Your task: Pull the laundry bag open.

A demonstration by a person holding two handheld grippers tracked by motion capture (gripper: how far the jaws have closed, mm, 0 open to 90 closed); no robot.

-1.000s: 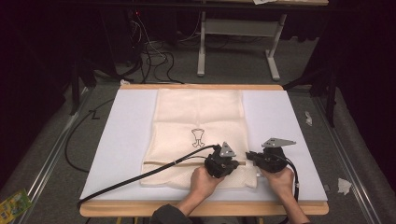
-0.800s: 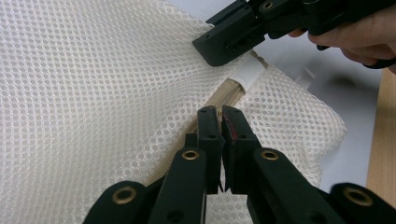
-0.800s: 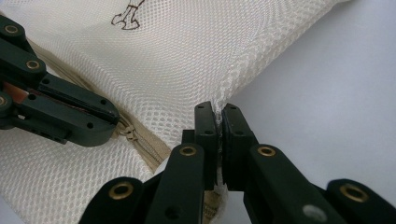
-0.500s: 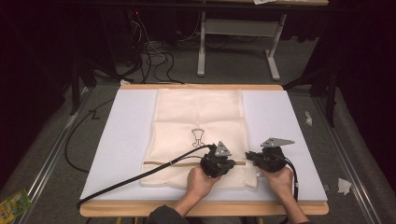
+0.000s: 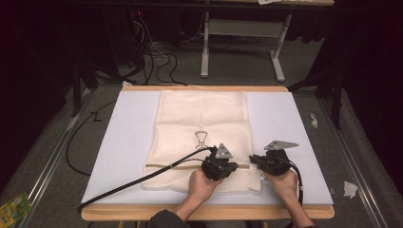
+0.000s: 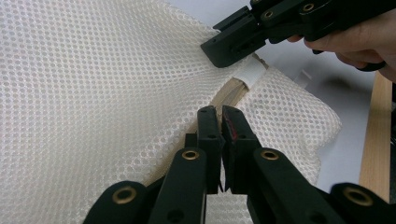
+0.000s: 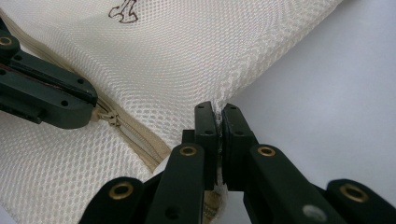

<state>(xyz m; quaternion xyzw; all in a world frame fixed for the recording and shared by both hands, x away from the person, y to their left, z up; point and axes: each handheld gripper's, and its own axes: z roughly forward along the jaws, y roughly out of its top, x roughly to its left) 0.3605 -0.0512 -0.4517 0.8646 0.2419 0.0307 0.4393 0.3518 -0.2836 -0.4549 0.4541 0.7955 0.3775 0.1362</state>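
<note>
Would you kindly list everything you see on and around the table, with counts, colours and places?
Mesh bag: one, cream, middle of the mat, small dark drawing on it.
Zip: one, beige, across the bag's near part.
Mat: one, white, covering the table.
Table: one, wooden.
Paper scraps: several, white, floor at right.
Packet: one, green-yellow, floor at lower left.
Left gripper: black, shut at the zip.
Right gripper: black, shut on the bag's edge.

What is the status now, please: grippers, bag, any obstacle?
Left gripper shut on zipper. Right gripper shut on mesh bag edge. Nothing blocking.
</note>
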